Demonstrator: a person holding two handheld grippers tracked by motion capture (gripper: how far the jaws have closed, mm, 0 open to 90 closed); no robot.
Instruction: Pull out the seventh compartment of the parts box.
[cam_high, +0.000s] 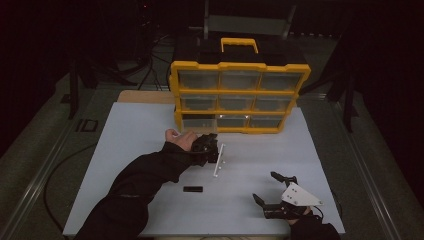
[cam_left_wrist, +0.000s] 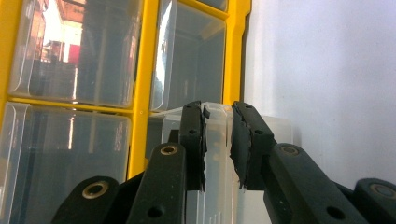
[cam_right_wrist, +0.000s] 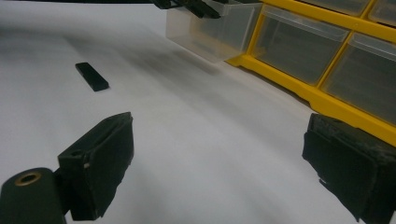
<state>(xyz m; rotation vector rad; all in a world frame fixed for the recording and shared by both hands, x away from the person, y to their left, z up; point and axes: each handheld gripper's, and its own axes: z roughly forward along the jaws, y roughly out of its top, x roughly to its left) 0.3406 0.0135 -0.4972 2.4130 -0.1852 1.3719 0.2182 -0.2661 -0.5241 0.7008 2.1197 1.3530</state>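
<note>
while the left gripper (cam_left_wrist: 218, 140) pinches its front lip, the clear drawer (cam_right_wrist: 212, 28) stands partly pulled out of the bottom left slot of the organizer.
scene: a yellow drawer organizer (cam_high: 239, 95) stands at the far edge of the white tabletop (cam_high: 150, 125), with three rows of clear drawers.
left gripper: its jaws are closed to a narrow gap on the thin front wall of the clear drawer, a pad on each side, as the left gripper view shows.
right gripper (cam_high: 272, 192): it rests near the front right of the tabletop, jaws spread wide, with nothing between them.
location of the drawer: its front juts toward the person above the tabletop, while its back end remains in the slot.
handling: the drawer is judged light, stiff, thin-walled and smooth, hence slippery; it could crack under a hard squeeze.
hold point: the front lip at mid-width is judged best, so that it slides straight and does not jam.
other item: a small black block (cam_high: 193, 189) lies on the tabletop, well apart from the drawer.
</note>
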